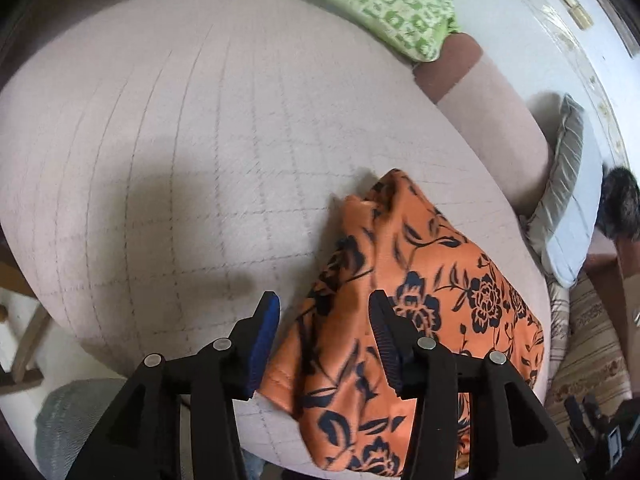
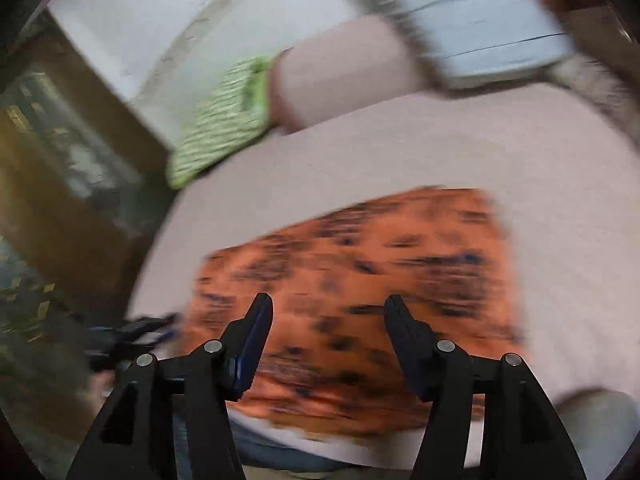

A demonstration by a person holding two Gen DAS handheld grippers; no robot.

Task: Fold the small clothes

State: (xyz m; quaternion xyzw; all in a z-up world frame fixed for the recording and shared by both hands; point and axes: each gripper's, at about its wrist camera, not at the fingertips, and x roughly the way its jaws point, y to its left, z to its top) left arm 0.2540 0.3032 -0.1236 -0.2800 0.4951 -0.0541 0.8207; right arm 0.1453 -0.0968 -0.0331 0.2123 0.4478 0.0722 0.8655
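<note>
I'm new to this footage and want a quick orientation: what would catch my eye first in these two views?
The orange cloth with dark flowers stands out first, lying folded near the front edge of the pale checked bed cover. Next come the black grippers: the left gripper and the right gripper both hang open above the cloth, holding nothing. A green patterned pillow lies at the far side of the bed.

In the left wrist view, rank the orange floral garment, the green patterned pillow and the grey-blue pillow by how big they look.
1. orange floral garment, though it lies nearest the camera, which inflates it.
2. green patterned pillow.
3. grey-blue pillow, seen partly edge-on at the distorted rim, so its place against the green one is unsure.
</note>
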